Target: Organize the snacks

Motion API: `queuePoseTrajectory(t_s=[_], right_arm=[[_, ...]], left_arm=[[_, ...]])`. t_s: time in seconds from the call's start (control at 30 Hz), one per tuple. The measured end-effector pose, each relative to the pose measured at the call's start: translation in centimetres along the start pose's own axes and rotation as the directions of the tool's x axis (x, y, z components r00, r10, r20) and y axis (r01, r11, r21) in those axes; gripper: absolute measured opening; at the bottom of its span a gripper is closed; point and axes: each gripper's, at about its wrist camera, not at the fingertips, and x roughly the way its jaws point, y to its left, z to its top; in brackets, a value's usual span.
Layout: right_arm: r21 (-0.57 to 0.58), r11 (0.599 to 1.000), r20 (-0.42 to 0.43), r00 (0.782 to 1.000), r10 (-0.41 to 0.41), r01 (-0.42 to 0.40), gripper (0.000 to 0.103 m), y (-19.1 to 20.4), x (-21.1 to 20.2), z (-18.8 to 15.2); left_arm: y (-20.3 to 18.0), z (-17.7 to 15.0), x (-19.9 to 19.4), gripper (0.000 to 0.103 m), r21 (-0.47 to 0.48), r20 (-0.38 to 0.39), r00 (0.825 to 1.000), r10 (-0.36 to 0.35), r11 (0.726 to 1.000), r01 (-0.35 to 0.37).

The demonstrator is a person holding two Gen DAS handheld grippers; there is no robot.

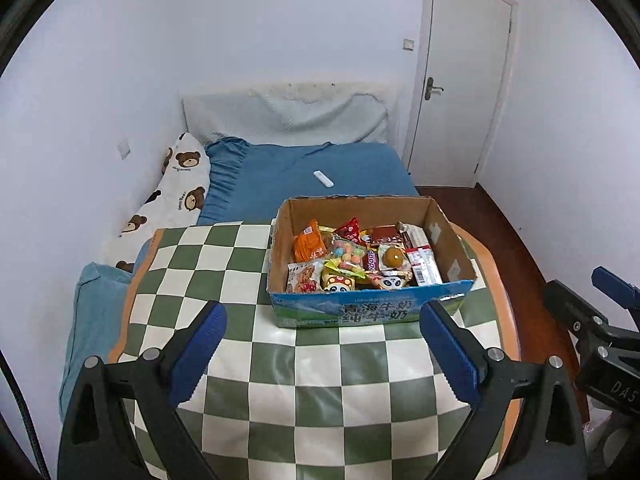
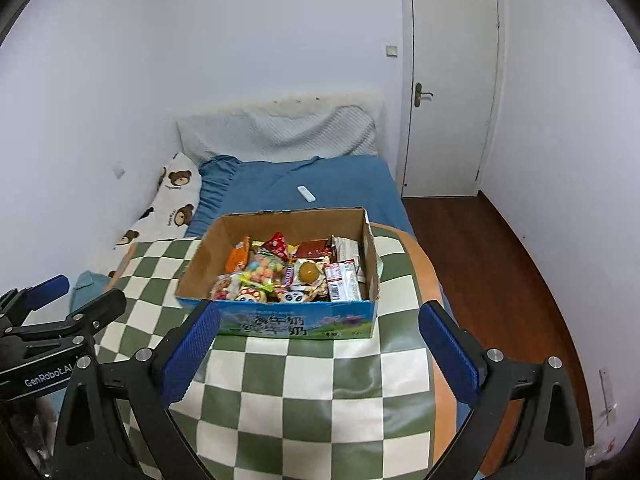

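Note:
A cardboard box [image 1: 452, 248] with a blue printed front stands on the green and white checked table [image 1: 280, 380], full of mixed snack packets [image 1: 352, 260]. My left gripper [image 1: 324, 344] is open and empty, held above the table just short of the box front. In the right wrist view the same box [image 2: 200, 256] and its snacks [image 2: 288, 272] sit ahead of my right gripper [image 2: 320, 348], which is open and empty above the table [image 2: 304, 400]. Each gripper shows at the edge of the other's view.
A bed with a blue sheet [image 1: 320, 164] lies behind the table, with a white remote [image 1: 323, 178] on it and a bear-print pillow [image 1: 176, 192] at the left. A white door [image 1: 460, 80] and wooden floor [image 2: 492, 264] are at the right.

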Motion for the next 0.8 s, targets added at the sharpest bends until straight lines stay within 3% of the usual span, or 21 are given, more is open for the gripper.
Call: queuePoseTrajectory(t_s=[0.33, 0.4, 0.8], right_arm=[[0.000, 1.000, 0.020, 1.000, 0.011, -0.011, 0.103, 0.7, -2.6, -1.0], [-0.003, 1.000, 0.019, 1.000, 0.011, -0.011, 0.103, 0.9, -2.5, -0.9], [0.004, 1.000, 0.026, 1.000, 0.016, -0.016, 0.103, 1.2, -1.2, -0.5]], left_arm=[[0.2, -1.3, -2.5, 0.099, -0.006, 0.047, 0.999, 0.022, 1.000, -0.021], [0.3, -1.4, -2.5, 0.103, -0.006, 0.051, 0.998, 0.024, 1.000, -0.024], [0.8, -0.4, -0.8, 0.103, -0.028, 0.056, 0.998, 0.031, 0.999, -0.029]])
